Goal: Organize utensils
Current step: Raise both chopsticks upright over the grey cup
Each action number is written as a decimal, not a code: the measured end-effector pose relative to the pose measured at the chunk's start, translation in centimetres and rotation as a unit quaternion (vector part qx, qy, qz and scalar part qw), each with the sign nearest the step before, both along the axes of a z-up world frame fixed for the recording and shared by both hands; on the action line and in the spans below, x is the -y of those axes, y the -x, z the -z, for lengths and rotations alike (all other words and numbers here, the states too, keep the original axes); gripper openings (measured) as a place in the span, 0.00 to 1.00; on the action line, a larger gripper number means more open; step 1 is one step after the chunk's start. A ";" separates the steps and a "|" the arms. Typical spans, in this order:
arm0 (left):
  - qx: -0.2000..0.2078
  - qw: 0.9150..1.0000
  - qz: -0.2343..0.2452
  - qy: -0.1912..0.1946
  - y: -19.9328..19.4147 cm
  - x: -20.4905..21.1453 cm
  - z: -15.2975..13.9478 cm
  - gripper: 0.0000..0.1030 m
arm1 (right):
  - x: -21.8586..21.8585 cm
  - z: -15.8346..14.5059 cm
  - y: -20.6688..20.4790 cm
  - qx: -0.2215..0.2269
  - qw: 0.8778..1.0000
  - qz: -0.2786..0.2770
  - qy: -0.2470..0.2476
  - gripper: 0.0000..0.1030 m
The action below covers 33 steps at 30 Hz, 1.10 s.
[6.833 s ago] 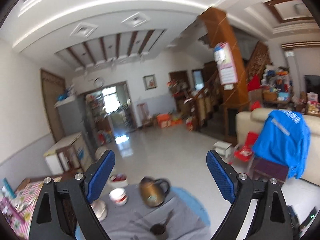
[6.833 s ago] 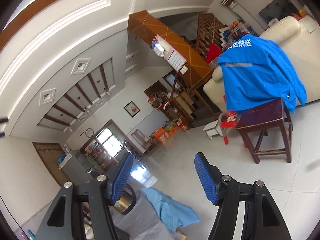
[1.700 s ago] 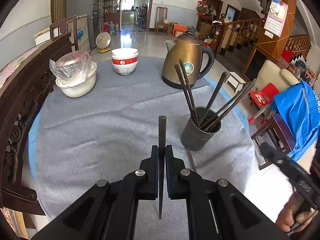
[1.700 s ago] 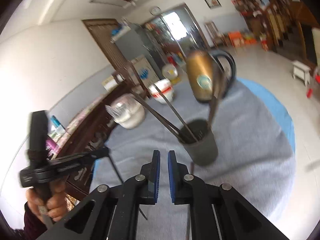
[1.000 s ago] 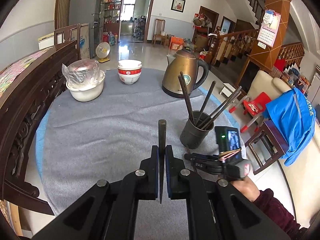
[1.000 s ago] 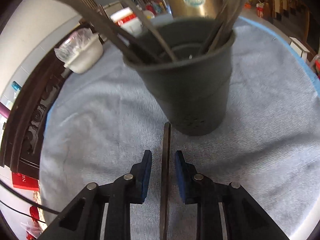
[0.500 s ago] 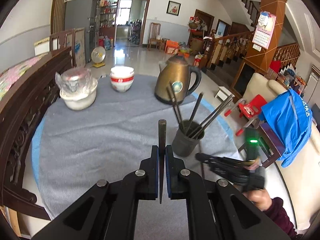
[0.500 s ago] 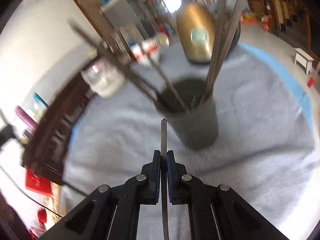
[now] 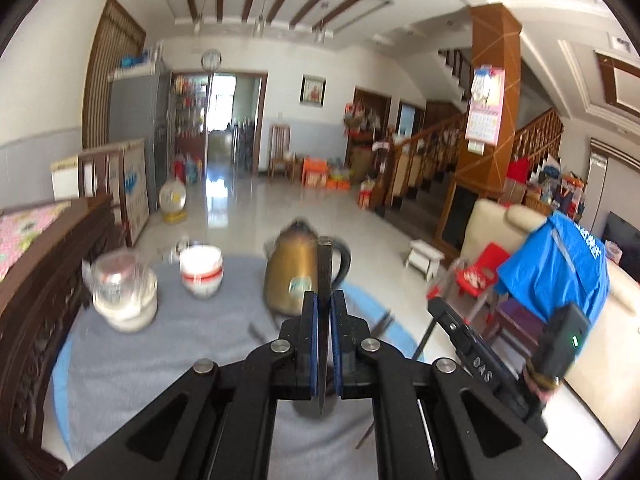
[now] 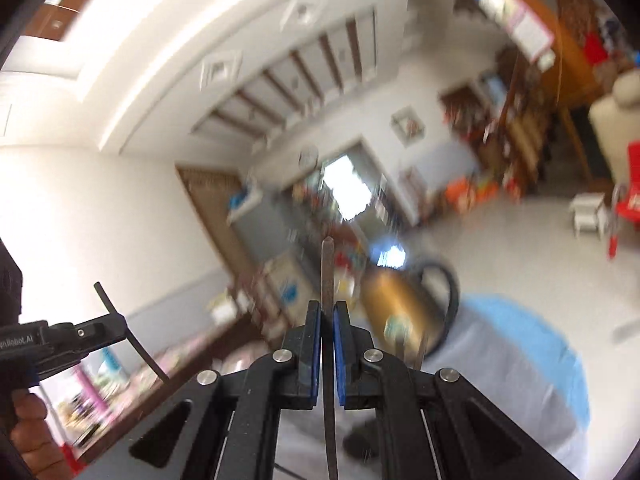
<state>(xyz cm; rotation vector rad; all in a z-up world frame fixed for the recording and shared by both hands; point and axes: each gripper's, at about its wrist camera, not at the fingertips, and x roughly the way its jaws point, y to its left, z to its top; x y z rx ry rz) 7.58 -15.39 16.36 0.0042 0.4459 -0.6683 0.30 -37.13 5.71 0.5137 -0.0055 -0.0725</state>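
Nearby, a gold kettle (image 9: pixel 292 276) and bowls (image 9: pixel 201 270) — both blurred.

The left gripper (image 9: pixel 323 316) is clamped on a dark chopstick (image 9: pixel 323 280) that stands straight up between its blue pads (image 9: pixel 309 320) — the tip reaches over a brass kettle (image 9: pixel 298 278). The kettle stands on a round table (image 9: pixel 192 344) under a grey cloth, with a red-banded stack of bowls (image 9: pixel 201 270) and a wrapped white bowl (image 9: pixel 125 296) to its left. At the right edge the right gripper (image 9: pixel 438 308) juts in — blurred, held by a hand (image 9: pixel 540 380).
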 end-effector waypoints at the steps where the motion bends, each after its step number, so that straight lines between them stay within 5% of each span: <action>1: 0.010 1.000 -0.004 0.005 -0.2 0.7 -0.3 0.06 | -0.1 -0.3 0.0 0.015 1.000 0.015 0.003 0.06; 6: 0.047 0.998 -0.026 0.014 -1.5 3.4 -0.2 0.06 | -0.6 -0.9 -1.6 0.056 0.994 0.091 0.000 0.06; 13: 0.043 0.998 -0.045 -0.002 -4.9 5.6 2.0 0.06 | -1.8 0.2 -5.8 0.046 0.990 0.132 -0.004 0.06; 28: 0.000 0.999 -0.029 -0.046 -6.6 6.7 4.5 0.07 | -3.0 4.1 -8.4 -0.025 0.994 0.102 0.035 0.06; 33: 0.000 0.999 -0.033 -0.029 -5.8 5.0 3.3 0.26 | -3.2 4.6 -7.5 -0.043 0.996 0.074 0.031 0.07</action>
